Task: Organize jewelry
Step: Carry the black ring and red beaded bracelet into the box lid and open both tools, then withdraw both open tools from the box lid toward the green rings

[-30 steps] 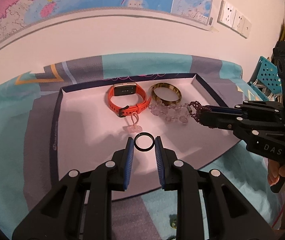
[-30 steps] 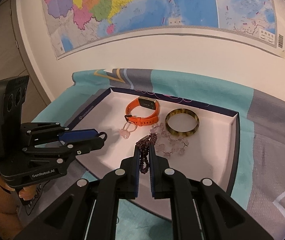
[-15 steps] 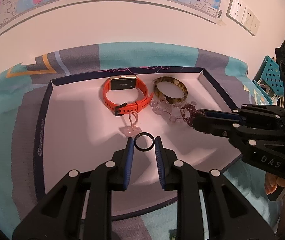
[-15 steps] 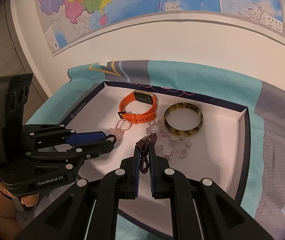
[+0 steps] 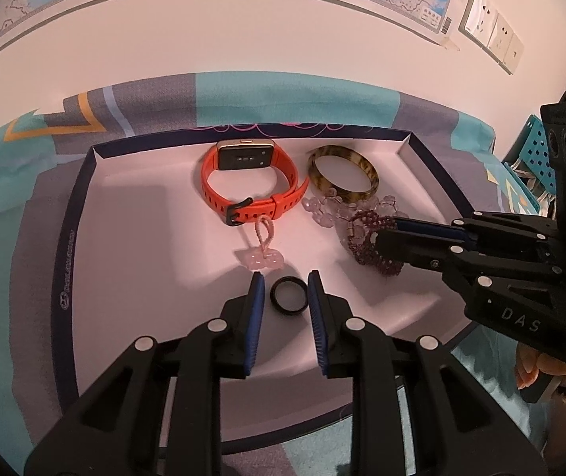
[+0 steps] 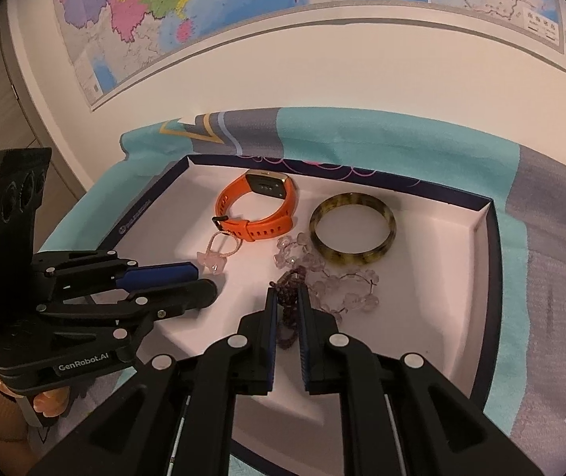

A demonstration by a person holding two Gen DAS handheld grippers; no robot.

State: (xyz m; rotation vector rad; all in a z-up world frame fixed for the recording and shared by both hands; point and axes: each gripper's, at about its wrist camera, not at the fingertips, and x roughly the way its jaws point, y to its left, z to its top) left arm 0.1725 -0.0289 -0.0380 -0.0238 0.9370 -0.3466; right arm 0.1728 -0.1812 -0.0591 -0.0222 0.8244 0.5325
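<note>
**Tray stock, two pieces in transit**

One tray (image 5: 72, 238) on the cloth. One orange watch (image 5: 251, 182) at 12 o'clock; one bangle (image 5: 342, 176) at 1; one clear bead string (image 6: 338, 289). Right tool (image 6: 287, 303) clenched on one dark bead bracelet (image 6: 289, 297), risks snagging that string. Left tool (image 5: 283, 295) released around one black ring (image 5: 289, 295), which may roll. One pink charm (image 5: 261, 256).

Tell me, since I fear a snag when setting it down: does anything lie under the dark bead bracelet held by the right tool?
Yes. The right tool grips the dark bead bracelet beside the clear crystal bracelet, whose beads touch it on the tray. The tray floor nearer the tool looks bare.
</note>
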